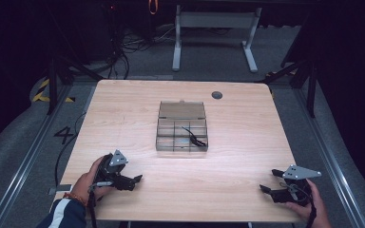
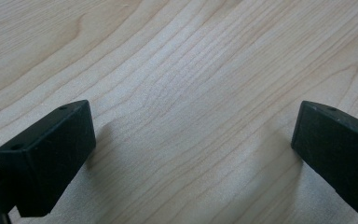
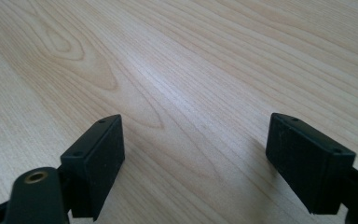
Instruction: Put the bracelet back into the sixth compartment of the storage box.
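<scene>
A clear plastic compartment box (image 1: 182, 126) sits at the middle of the wooden table (image 1: 123, 109), its lid standing open at the back. A thin black item (image 1: 193, 137) lies across its right-hand compartments. My left gripper (image 1: 134, 181) rests near the front left of the table, held by a hand, pointing right. Its jaws stand wide apart over bare wood in the left gripper view (image 2: 193, 135). My right gripper (image 1: 269, 183) rests near the front right corner, pointing left, also open over bare wood (image 3: 196, 149). Both are well short of the box.
A round dark grommet (image 1: 216, 95) sits near the table's far edge. Beyond the table stand a white desk frame (image 1: 214, 33) and loose cables on the floor (image 1: 119, 47). Metal rails run along the floor on both sides.
</scene>
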